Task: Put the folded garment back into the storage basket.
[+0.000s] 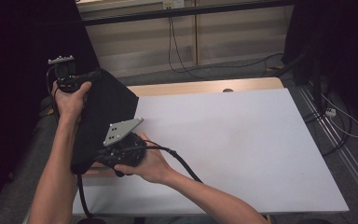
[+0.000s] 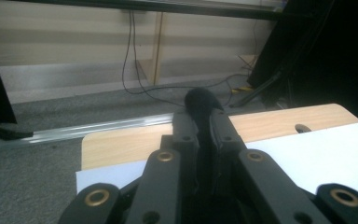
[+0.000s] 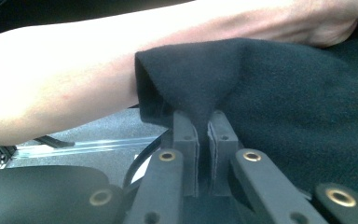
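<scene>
A black cloth [image 1: 105, 116] hangs stretched between my two grippers at the table's left edge. My left gripper [image 1: 93, 75] holds its upper far corner, raised above the table. In the left gripper view the jaws are shut on a fold of the black cloth [image 2: 200, 102]. My right gripper [image 1: 100, 158] grips the cloth's lower near corner. In the right gripper view its jaws pinch the black cloth [image 3: 261, 93], with my left forearm [image 3: 74, 74] crossing behind.
A white sheet [image 1: 228, 144] covers the wooden table [image 1: 200, 87]. Grey floor, cables [image 1: 177, 56] and a wooden wall panel lie beyond the table. Dark drapes stand at both sides.
</scene>
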`<state>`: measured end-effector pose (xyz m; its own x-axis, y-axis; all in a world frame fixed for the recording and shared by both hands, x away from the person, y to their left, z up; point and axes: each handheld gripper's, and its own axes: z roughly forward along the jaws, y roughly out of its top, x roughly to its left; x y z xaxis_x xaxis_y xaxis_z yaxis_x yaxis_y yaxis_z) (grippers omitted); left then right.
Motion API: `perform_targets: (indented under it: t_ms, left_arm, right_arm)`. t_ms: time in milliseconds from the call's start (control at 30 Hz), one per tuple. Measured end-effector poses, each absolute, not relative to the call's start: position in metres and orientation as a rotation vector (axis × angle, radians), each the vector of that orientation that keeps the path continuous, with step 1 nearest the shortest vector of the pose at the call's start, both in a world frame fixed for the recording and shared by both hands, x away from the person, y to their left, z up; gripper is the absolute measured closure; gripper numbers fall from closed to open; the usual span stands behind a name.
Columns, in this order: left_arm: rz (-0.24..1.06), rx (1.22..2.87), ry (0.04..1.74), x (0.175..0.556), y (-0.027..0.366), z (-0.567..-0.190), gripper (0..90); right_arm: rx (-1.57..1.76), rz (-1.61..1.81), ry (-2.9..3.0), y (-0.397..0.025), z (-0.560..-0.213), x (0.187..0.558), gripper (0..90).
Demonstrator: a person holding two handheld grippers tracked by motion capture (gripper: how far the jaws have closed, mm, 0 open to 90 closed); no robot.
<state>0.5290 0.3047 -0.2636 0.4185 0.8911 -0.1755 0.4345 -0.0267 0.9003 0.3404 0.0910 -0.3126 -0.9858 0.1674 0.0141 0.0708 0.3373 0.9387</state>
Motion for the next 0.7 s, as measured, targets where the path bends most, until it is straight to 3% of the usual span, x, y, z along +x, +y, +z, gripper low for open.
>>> perform_targets:
  t_ms: [700]
  left_arm:
    - [0.507,1.647,1.220,0.536,0.337,-0.293,83.4]
  right_arm:
    - [0.239,1.708,2.548,0.124,-0.331,0.352,85.3]
